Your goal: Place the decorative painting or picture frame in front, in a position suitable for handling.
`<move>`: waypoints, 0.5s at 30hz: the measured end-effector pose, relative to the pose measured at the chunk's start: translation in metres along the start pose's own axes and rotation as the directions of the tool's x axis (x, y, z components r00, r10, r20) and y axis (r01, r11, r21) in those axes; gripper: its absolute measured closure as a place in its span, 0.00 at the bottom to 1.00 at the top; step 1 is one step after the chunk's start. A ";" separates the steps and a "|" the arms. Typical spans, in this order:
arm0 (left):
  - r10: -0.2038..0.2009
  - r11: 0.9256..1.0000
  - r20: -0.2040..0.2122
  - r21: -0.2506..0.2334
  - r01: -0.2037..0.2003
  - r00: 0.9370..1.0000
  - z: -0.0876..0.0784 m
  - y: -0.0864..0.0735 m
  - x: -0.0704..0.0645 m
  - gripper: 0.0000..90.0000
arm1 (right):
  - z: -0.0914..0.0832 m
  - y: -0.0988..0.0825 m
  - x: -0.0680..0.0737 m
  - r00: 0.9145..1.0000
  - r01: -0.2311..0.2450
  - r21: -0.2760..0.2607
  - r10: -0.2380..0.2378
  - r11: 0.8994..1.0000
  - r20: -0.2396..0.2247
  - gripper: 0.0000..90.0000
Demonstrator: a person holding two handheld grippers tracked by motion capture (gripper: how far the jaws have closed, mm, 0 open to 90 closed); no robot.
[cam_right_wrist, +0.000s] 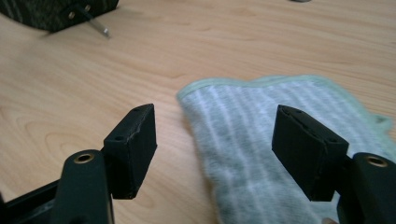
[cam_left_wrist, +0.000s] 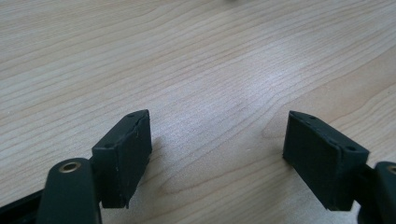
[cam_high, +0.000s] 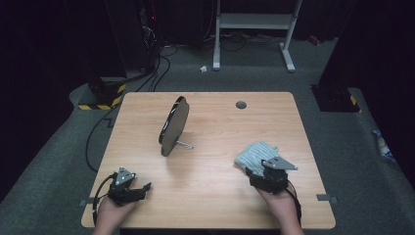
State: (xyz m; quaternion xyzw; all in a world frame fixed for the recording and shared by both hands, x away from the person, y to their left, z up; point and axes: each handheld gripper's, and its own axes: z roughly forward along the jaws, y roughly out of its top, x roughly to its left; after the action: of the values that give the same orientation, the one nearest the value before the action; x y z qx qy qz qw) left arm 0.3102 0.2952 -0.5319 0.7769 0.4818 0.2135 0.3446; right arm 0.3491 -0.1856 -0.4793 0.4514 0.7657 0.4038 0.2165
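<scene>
A grey-and-white striped cloth (cam_high: 254,152) with a pale green hem lies crumpled on the right of the wooden table (cam_high: 210,191). My right gripper (cam_high: 255,171) sits at the cloth's near edge, pointing away from the person. In the right gripper view the jaws (cam_right_wrist: 215,140) stand open over the cloth (cam_right_wrist: 252,107), and the pads do not press on it. My left gripper (cam_high: 145,187) rests near the table's front left corner, pointing right. It is open (cam_left_wrist: 217,144) over bare wood, with nothing between the jaws.
A dark round disc (cam_high: 174,125) stands on edge at the table's middle, propped by a thin metal leg (cam_high: 185,144); its base (cam_right_wrist: 56,14) shows far left of the cloth. A cable hole (cam_high: 241,104) lies at the back. Desk legs and cables are on the floor beyond.
</scene>
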 end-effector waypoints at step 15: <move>-0.013 1.000 0.010 0.006 0.013 1.000 -0.001 0.001 -0.002 0.29 | 0.010 -0.026 0.051 0.989 0.126 0.093 -0.118 0.988 -0.090 0.38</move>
State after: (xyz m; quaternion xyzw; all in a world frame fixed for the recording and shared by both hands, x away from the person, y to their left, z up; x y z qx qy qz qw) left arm 0.3090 0.2936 -0.5302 0.7757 0.4859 0.2059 0.3459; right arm 0.3173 -0.1439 -0.5044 0.3962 0.8195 0.3702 0.1856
